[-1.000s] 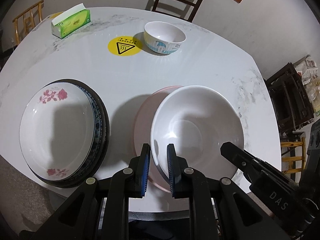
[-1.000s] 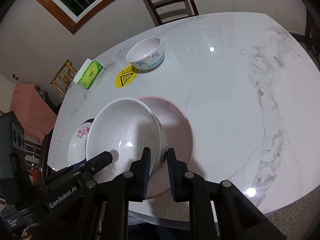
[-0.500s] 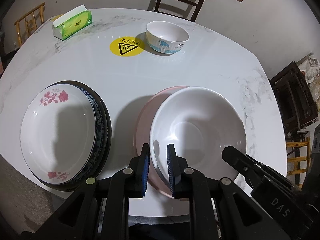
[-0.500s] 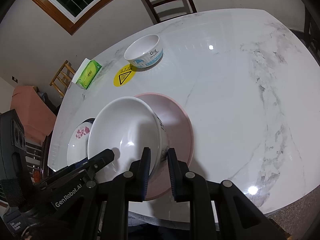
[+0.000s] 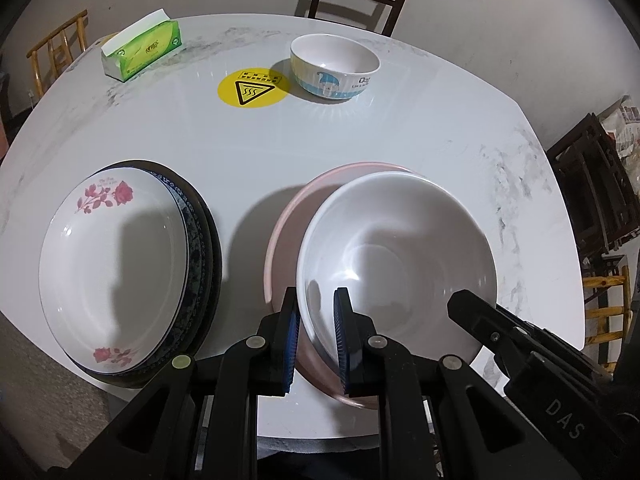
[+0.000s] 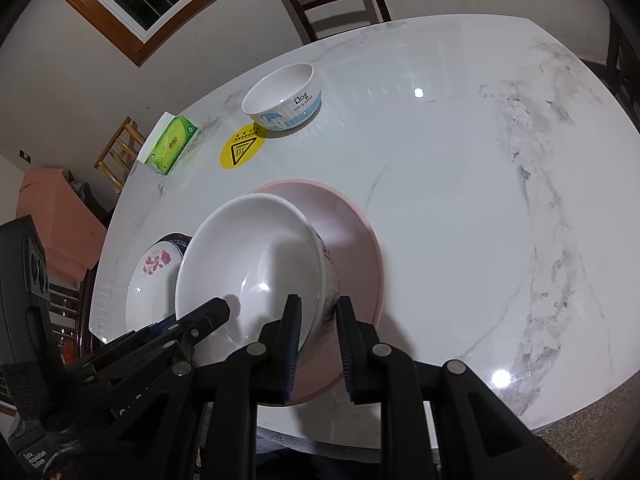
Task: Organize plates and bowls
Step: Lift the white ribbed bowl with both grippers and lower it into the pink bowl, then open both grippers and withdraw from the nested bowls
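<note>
Both grippers are clamped on the white bowl (image 5: 396, 256): left gripper (image 5: 316, 334) on the near-left rim, right gripper (image 6: 318, 334) on the near-right rim, 1 finger inside and 1 outside each. Bowl sits in or just over the pink plate (image 5: 288, 232) near the table (image 5: 400, 128) edge; contact unclear. Looks glazed, rigid, slippery, breakable, prob. fairly heavy, so 2 rim grips opposite each other suit it; keep it level.

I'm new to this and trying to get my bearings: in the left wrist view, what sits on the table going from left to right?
White rose-patterned plate on a dark blue-rimmed plate stack → big white ceramic bowl over a pink plate, its rim pinched by both hand-held grippers, left and right.
</note>
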The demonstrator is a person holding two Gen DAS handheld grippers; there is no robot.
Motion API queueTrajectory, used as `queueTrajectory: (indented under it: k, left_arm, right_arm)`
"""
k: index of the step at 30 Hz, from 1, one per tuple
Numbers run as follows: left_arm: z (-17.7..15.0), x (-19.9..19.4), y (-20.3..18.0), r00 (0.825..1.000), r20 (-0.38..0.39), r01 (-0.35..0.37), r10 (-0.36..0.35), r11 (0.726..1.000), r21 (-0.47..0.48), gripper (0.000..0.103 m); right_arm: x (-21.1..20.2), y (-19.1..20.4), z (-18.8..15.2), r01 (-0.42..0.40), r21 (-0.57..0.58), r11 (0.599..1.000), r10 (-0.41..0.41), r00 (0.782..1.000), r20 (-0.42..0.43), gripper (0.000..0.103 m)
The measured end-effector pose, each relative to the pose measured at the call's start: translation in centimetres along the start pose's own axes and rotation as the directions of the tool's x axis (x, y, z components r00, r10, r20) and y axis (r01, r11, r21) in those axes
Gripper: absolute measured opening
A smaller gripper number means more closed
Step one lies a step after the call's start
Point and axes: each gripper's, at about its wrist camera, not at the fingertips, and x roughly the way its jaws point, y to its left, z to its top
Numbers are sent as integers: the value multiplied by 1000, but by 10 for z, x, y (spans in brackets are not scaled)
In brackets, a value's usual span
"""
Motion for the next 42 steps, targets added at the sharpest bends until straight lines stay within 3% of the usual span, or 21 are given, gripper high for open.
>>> queueTrajectory:
  k: [29, 42]
  left_arm:
    - [0, 5, -9, 998, 27, -50, 48, 997, 67, 17]
    - [-1, 0, -12, 997, 63, -53, 48, 995, 86, 28]
  right_arm:
    - [4, 3, 0, 62, -48, 997, -61, 998, 22, 20]
    - [-5, 6, 2, 74, -72, 995, -70, 996, 55, 20]
